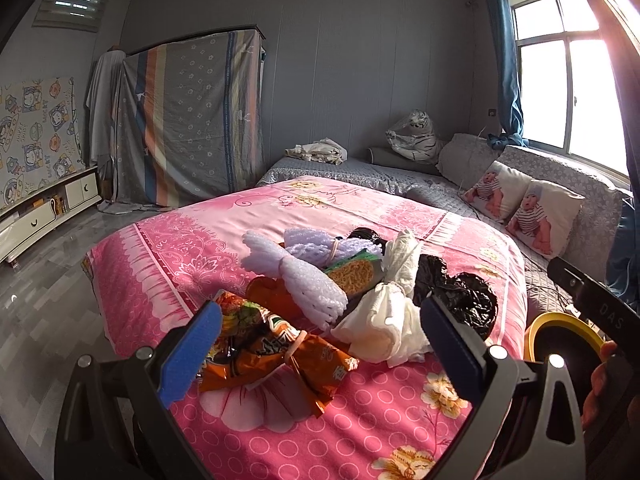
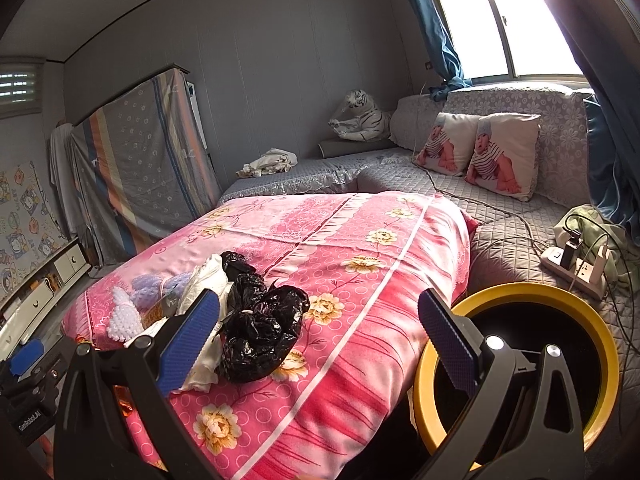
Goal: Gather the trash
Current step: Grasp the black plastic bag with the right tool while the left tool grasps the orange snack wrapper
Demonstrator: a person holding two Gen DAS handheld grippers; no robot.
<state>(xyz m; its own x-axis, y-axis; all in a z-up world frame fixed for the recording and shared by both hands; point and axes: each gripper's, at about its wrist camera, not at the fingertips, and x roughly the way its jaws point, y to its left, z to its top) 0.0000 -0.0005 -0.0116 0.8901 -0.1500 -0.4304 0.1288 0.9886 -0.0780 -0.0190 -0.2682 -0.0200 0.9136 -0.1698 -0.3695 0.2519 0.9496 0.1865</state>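
Note:
A heap of trash lies on the pink flowered quilt [image 1: 360, 420]: an orange snack wrapper [image 1: 276, 360], white foam netting [image 1: 304, 288], purple foam netting [image 1: 320, 246], a noodle packet [image 1: 354, 274], tied white paper [image 1: 384, 320] and a crumpled black plastic bag [image 1: 464, 292]. My left gripper [image 1: 320, 344] is open, just above the orange wrapper, holding nothing. In the right wrist view the black bag [image 2: 260, 336] and white paper [image 2: 200, 284] lie by the left finger. My right gripper [image 2: 320, 340] is open and holds nothing. A yellow-rimmed bin [image 2: 560, 300] stands beside the bed at right.
A grey quilted couch [image 2: 480, 200] with two printed pillows [image 2: 480, 152] runs along the window. A power strip [image 2: 576, 268] with cables lies on it. A plush tiger [image 2: 364, 116], a covered wardrobe [image 1: 188, 124] and a low white cabinet [image 1: 40, 212] stand around the room.

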